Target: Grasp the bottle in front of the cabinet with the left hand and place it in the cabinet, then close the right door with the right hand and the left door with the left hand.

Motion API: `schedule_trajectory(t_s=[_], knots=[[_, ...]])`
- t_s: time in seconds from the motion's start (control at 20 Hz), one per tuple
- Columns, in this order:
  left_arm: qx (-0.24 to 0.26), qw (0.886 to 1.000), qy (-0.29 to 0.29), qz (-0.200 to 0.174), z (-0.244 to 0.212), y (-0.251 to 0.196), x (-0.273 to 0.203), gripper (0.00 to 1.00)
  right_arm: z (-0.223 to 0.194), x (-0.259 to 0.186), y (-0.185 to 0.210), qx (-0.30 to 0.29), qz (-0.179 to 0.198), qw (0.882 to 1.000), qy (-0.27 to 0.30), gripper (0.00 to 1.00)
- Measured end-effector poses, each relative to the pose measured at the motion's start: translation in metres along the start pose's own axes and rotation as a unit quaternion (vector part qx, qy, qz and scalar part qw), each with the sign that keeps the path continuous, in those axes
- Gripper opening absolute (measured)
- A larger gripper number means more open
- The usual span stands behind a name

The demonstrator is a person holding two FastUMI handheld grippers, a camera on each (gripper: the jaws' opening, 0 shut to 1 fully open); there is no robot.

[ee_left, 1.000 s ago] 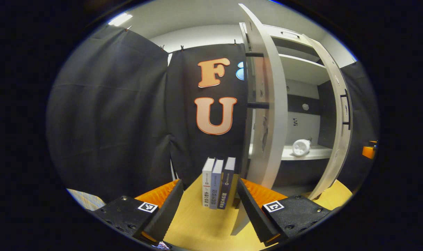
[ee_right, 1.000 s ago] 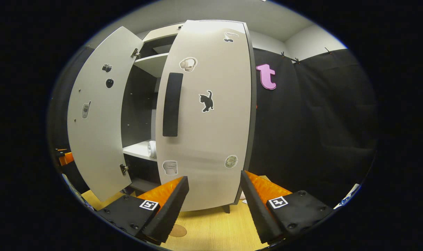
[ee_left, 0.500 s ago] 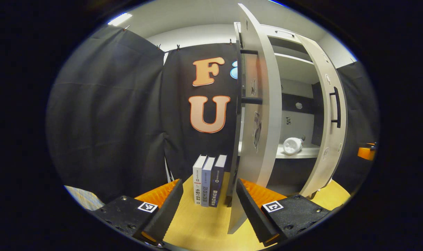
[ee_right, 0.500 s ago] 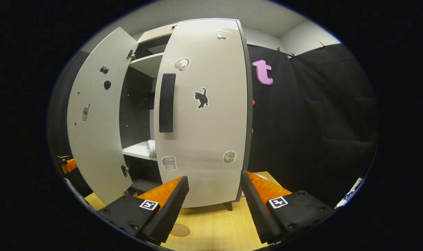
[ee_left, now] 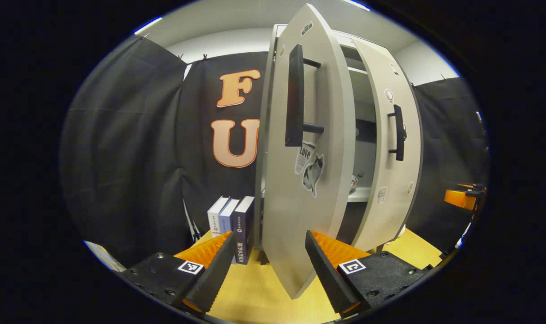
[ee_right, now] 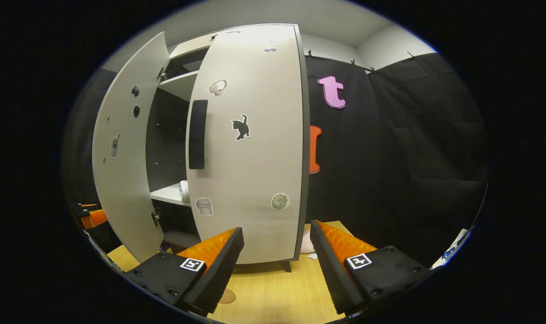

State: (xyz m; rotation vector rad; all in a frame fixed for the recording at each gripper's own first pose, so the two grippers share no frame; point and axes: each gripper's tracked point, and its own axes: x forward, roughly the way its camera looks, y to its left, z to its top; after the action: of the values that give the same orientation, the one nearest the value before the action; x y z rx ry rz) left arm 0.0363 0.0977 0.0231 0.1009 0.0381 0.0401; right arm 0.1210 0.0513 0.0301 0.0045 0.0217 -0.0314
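White bottle [ee_right: 183,191] on cabinet shelf [ee_right: 167,195], well beyond both empty, wide-open claws [ee_left: 267,263] [ee_right: 276,261]

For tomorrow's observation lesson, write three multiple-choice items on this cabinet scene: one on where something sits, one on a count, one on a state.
1. Where is the white bottle?
A on the floor
B on a shelf inside the cabinet
C between a gripper's fingers

2. How many books stand beside the cabinet?
A one
B three
C five

3. The cabinet doors are:
A both fully shut
B both partly open
C removed

Answers:
1 B, the bottle lies on the shelf.
2 B, three spines show in the books.
3 B, left door and right door leave a gap.
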Motion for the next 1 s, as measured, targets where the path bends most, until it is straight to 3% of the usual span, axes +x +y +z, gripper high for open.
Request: schedule_trajectory(t_s=[0.35,0.8,1.0], knots=[[-0.003,1.000,0.002,-0.016,0.002,-0.039,0.026,0.92,0.006,0.003,-0.043,-0.006,-0.010,1.000,-0.004,0.98],[-0.002,0.999,0.017,-0.040,-0.010,-0.105,0.091,0.92,0.007,0.013,-0.093,-0.010,-0.018,1.000,-0.004,0.98],[0.020,0.999,0.016,-0.025,-0.012,-0.106,0.104,0.92,0.000,0.013,-0.113,0.000,-0.027,1.000,-0.001,0.98]])
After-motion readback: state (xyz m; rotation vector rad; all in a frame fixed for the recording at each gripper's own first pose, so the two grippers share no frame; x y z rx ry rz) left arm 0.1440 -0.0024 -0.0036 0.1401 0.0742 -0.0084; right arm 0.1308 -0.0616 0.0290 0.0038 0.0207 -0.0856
